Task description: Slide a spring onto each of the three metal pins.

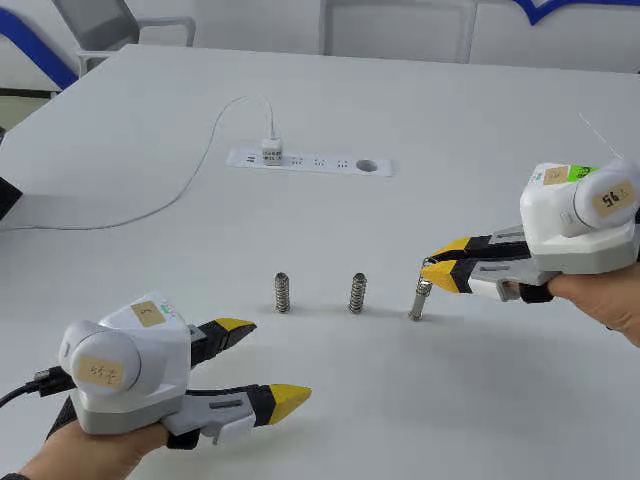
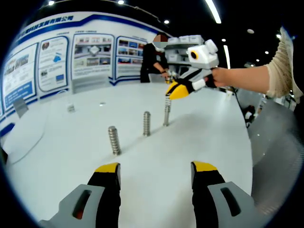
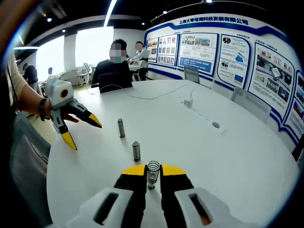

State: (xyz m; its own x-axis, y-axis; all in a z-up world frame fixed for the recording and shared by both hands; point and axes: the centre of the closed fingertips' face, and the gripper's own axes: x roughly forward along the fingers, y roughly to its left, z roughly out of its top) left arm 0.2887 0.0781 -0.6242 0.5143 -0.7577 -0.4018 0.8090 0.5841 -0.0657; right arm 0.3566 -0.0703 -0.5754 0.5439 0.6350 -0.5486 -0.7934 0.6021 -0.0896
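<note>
Right claw (image 1: 433, 272): I have it clenched on a spring (image 3: 153, 175) atop the third pin (image 1: 419, 305), at 3 o'clock of two sprung pins (image 1: 282, 292). Left claw (image 1: 272, 361): released, jaws wide, at their 7 o'clock.

Three thin silver metal pins stand in a row on the white tabletop (image 1: 480, 390). A coiled silver wire spring covers the left pin (image 1: 282, 292), and another covers the middle pin (image 1: 357, 292). Both stand straight up. The right pin (image 1: 419, 305) is bare lower down. The third spring (image 3: 152, 173) sits at its top, pinched between the right tongs (image 1: 430, 270).
</note>
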